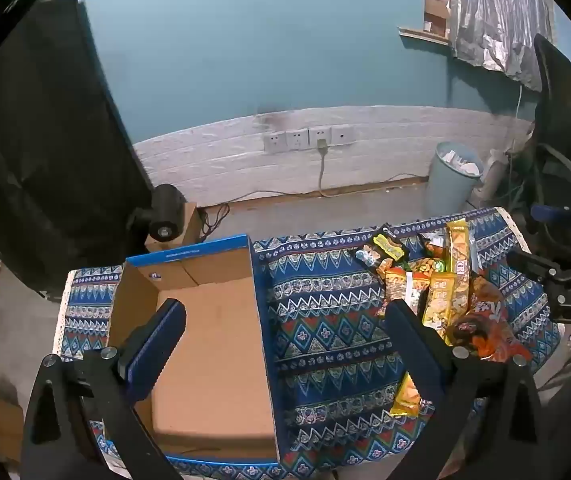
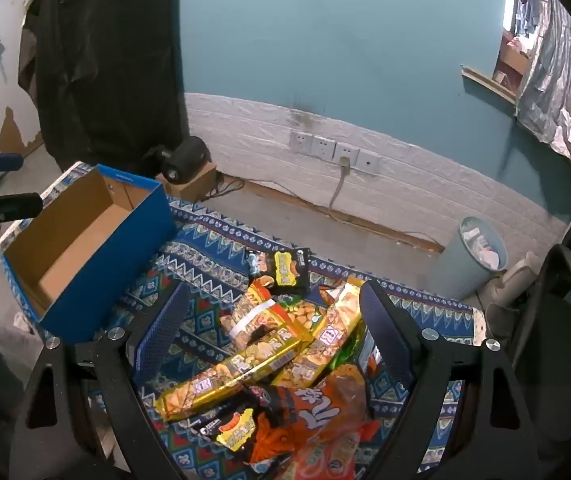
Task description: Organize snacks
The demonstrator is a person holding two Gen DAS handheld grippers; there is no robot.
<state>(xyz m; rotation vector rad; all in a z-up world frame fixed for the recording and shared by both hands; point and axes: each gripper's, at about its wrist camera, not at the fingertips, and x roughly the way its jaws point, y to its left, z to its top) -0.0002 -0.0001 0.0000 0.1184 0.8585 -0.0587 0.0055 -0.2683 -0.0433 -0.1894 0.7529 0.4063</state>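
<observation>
An empty blue cardboard box (image 1: 221, 340) stands open on the left of a patterned blue tablecloth (image 1: 325, 320); it also shows in the right wrist view (image 2: 85, 248). A pile of snack packets (image 1: 441, 280) lies to its right. My left gripper (image 1: 285, 312) is open and empty, straddling the box's right wall. My right gripper (image 2: 273, 312) is open and empty, hovering over the snack pile (image 2: 285, 344), with long yellow packets (image 2: 229, 376), a black packet (image 2: 281, 270) and an orange bag (image 2: 317, 416) between and below its fingers.
A grey waste bin (image 2: 469, 260) stands on the floor behind the table. A black office chair (image 1: 561, 128) is at the right. A black device on a small carton (image 2: 185, 160) sits behind the box. Wall sockets with a cable (image 1: 309, 140) are on the far wall.
</observation>
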